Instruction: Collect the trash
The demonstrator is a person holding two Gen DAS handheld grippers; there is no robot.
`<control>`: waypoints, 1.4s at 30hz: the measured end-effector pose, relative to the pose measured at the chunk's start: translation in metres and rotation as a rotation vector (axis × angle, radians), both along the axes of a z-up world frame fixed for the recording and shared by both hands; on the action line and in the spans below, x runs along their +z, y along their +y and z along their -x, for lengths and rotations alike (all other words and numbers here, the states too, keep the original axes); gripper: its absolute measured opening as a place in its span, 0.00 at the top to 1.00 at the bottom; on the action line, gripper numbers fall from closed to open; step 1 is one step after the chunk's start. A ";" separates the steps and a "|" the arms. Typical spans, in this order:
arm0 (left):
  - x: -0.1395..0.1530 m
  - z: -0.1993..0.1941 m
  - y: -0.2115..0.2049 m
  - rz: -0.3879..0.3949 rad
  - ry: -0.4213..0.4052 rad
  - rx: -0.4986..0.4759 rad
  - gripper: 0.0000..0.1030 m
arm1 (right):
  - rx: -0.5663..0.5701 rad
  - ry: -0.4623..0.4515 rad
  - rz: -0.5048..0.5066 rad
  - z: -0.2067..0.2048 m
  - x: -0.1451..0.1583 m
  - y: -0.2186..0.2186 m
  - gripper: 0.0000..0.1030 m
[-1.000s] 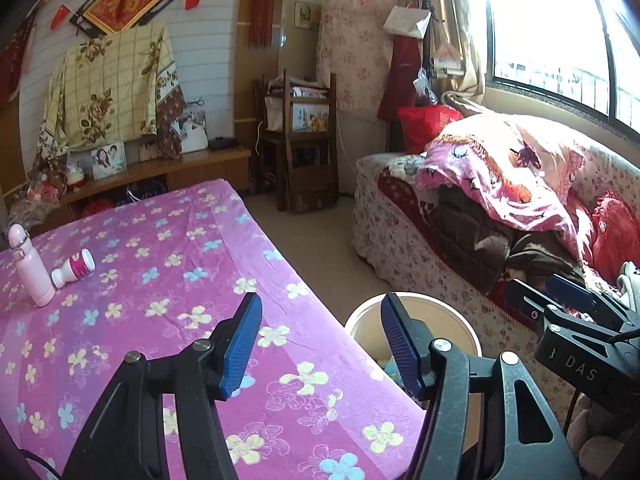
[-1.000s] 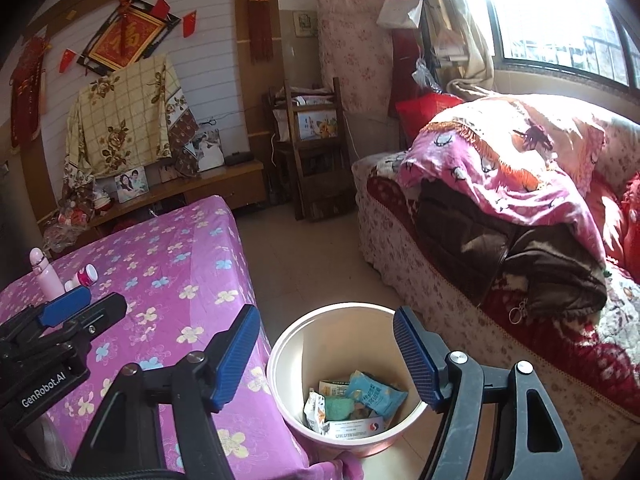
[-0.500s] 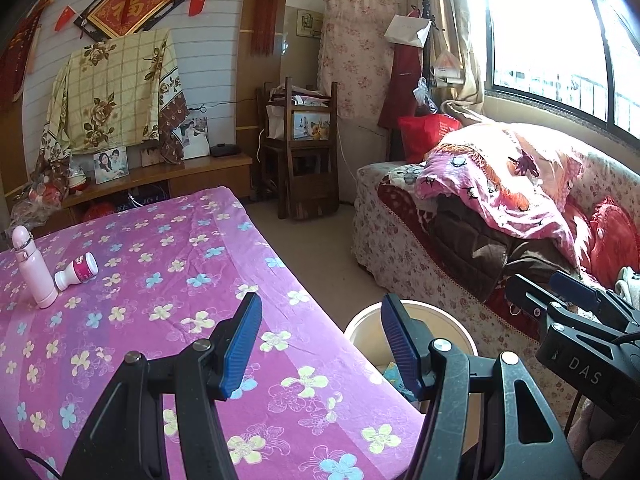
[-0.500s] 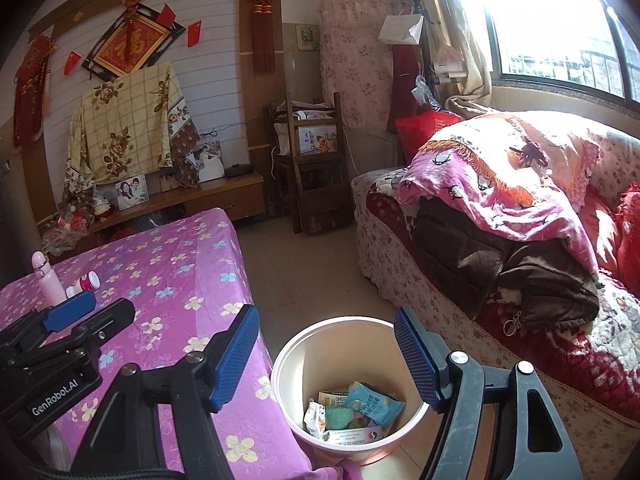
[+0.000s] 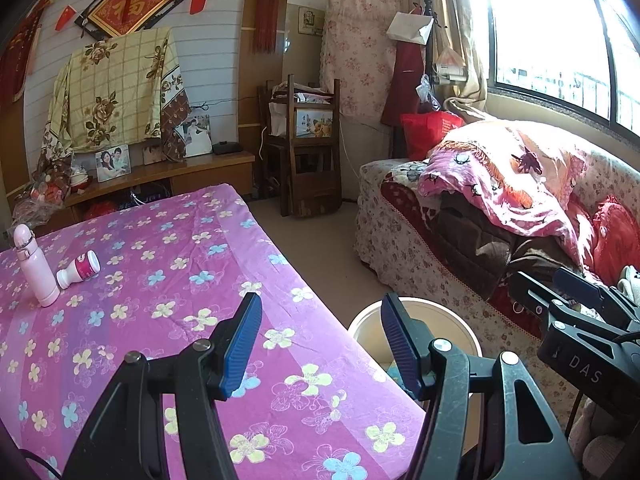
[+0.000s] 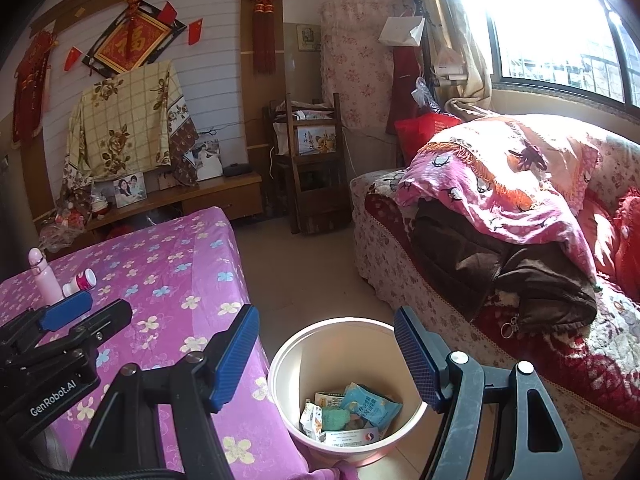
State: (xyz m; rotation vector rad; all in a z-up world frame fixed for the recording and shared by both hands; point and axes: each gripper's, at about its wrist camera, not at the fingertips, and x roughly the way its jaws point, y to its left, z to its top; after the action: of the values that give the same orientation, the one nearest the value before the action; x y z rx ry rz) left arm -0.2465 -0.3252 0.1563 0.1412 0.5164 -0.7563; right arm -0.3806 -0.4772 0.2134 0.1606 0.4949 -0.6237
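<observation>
A cream waste bin (image 6: 332,356) stands on the floor by the table's corner, with several crumpled wrappers in it, a blue packet (image 6: 370,402) on top. My right gripper (image 6: 326,316) hovers above the bin, open, with nothing between its blue pads. My left gripper (image 5: 320,308) is open and empty over the near edge of the purple flowered tablecloth (image 5: 160,280); the bin's rim (image 5: 452,326) shows behind its right finger. A small red-and-white bottle (image 5: 80,268) lies on its side at the table's far left, next to an upright pink bottle (image 5: 34,268).
A sofa (image 6: 400,256) piled with blankets and a dark jacket runs along the right under the window. A wooden chair (image 5: 308,160) and a low cabinet (image 5: 180,176) stand at the back wall. Bare floor (image 6: 300,272) lies between table and sofa.
</observation>
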 end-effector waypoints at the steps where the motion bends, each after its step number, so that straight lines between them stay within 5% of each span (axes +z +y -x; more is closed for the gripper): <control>1: -0.001 0.000 0.000 0.000 0.000 -0.001 0.39 | 0.001 0.000 -0.001 0.000 0.000 0.000 0.29; 42: 0.001 0.001 0.003 -0.012 -0.022 0.009 0.39 | -0.001 0.008 -0.031 0.002 -0.013 0.000 0.29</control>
State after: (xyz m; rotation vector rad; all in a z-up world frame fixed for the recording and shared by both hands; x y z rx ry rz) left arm -0.2476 -0.3219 0.1568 0.1577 0.5003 -0.7419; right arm -0.3822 -0.4774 0.2001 0.1874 0.5124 -0.6179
